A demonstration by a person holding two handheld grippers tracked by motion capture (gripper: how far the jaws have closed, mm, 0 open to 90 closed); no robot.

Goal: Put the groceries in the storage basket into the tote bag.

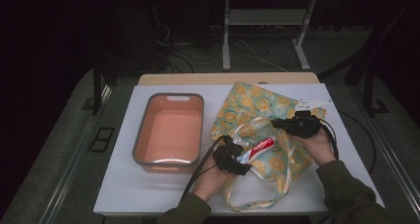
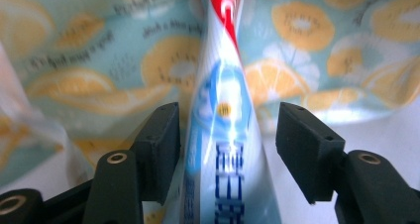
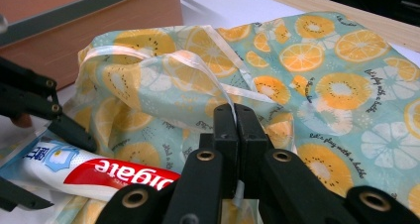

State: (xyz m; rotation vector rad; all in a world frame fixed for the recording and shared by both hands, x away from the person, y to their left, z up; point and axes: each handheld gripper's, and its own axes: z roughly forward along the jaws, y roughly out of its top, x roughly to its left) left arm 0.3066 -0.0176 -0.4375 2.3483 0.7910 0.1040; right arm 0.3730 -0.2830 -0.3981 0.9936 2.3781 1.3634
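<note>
A red, white and blue toothpaste tube (image 1: 261, 147) lies slanted on a teal bag (image 1: 257, 102) printed with orange and kiwi slices, at the table's right half. My left gripper (image 1: 242, 157) stands open around the tube's flat end, which runs up between the jaws in the left gripper view (image 2: 223, 110) with a small gap on each side. My right gripper (image 1: 277, 122) is shut on the bag's white ribbon (image 3: 198, 60), holding the bag's edge raised. The right gripper view has the tube (image 3: 99, 172) at lower left with the left gripper (image 3: 69, 174) around it.
An orange basin with a grey rim (image 1: 176, 94) stands empty on the left half of the white mat, close beside the bag; its wall (image 3: 99, 26) is just behind the bag. More ribbon loops trail toward the table's front edge (image 1: 247, 204).
</note>
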